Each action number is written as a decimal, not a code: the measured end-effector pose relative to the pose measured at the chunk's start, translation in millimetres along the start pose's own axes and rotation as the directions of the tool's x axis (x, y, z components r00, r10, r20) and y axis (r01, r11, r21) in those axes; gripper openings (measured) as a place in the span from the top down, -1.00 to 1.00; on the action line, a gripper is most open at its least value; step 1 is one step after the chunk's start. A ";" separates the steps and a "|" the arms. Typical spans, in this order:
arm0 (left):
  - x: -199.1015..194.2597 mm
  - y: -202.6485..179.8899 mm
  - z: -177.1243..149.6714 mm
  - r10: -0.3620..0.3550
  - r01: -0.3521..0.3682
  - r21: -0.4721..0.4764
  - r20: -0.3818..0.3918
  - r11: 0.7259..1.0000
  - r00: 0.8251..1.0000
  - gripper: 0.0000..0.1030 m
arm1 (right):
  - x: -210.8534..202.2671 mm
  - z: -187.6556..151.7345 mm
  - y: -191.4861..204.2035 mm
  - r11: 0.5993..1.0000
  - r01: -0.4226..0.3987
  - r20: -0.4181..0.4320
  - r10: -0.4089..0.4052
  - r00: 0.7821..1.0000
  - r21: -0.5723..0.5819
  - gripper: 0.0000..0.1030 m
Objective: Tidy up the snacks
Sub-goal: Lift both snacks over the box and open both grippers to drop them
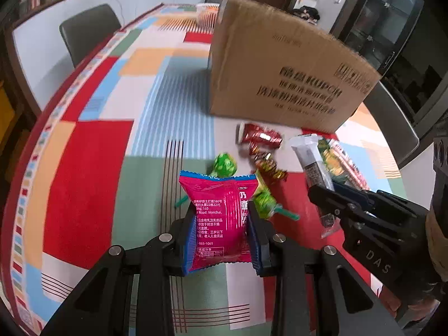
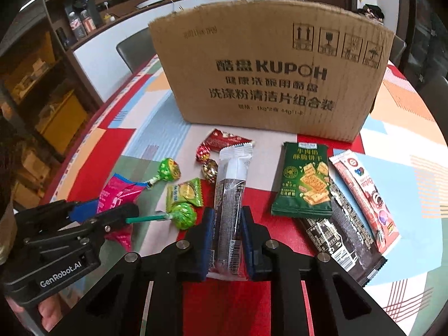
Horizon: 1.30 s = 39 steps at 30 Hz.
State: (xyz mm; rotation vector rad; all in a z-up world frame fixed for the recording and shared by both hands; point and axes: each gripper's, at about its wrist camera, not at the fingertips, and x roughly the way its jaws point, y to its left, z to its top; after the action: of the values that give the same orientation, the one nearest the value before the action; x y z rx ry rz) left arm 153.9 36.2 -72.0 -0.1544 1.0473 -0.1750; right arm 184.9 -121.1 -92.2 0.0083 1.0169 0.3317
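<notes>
Patchwork-cloth surface before cardboard box (image 2: 268, 67): left gripper (image 1: 221, 235) fingers clamped on pink snack packet (image 1: 221, 218), right gripper (image 2: 225, 240) fingers clamped on grey snack bar (image 2: 231, 204); both look light, crinkly, slippery, best pinched mid-body.

Snacks (image 2: 303, 184) on table (image 2: 406, 184) before cardboard box (image 2: 268, 67); chair (image 1: 86, 32) behind.

Printed words on a box, a snack pack and two grippers
The cardboard box (image 2: 268, 67) reads "KUPOH" above "1kg*2"; the pink packet (image 1: 221, 221) shows "Road, Wanchai" and "160"; the left gripper (image 2: 103, 210) is marked "GenRobot.AI", the right gripper (image 1: 324, 196) "DAS"
</notes>
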 end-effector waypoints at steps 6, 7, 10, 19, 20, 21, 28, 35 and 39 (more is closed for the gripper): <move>-20.4 -9.8 12.0 -0.007 0.005 0.034 0.065 0.999 0.998 0.38 | -19.9 7.5 3.1 1.000 -0.020 0.049 0.020 0.999 -0.003 0.61; -24.5 -11.6 14.8 -0.009 0.005 0.042 0.080 0.999 0.997 0.38 | -23.8 8.9 3.3 1.000 -0.023 0.059 0.023 0.998 -0.002 0.61; -33.5 -17.1 21.1 -0.011 0.003 0.062 0.115 0.998 0.993 0.38 | -32.9 14.5 4.2 1.000 -0.027 0.088 0.027 0.996 0.001 0.61; -64.8 -35.6 48.6 -0.048 0.020 0.125 0.230 0.992 0.972 0.38 | -67.9 35.9 4.7 1.000 -0.030 0.205 0.031 0.978 -0.006 0.61; -67.7 -37.5 52.4 -0.050 0.018 0.131 0.244 0.991 0.969 0.38 | -72.3 38.8 4.0 1.000 -0.028 0.220 0.028 0.975 -0.007 0.61; -71.5 -40.5 57.6 -0.054 0.018 0.140 0.261 0.990 0.964 0.38 | -76.5 42.4 3.3 1.000 -0.025 0.236 0.026 0.971 -0.007 0.61; -87.1 -57.7 86.9 -0.080 0.014 0.192 0.340 0.981 0.937 0.38 | -99.3 67.5 -7.4 1.000 -0.012 0.316 0.011 0.949 0.002 0.61; -93.5 -70.5 120.3 -0.100 0.011 0.226 0.385 0.974 0.917 0.38 | -111.2 95.3 -17.2 1.000 0.003 0.371 -0.003 0.929 0.002 0.61; -90.5 -74.1 140.9 -0.099 0.003 0.238 0.397 0.971 0.913 0.38 | -113.0 113.4 -24.3 1.000 0.004 0.385 -0.008 0.923 0.011 0.61</move>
State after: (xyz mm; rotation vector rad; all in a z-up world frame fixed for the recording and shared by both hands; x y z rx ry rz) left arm 227.0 -10.3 89.3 -0.0030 0.6001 -0.2985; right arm 231.9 -158.8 58.2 0.0770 0.6266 0.3046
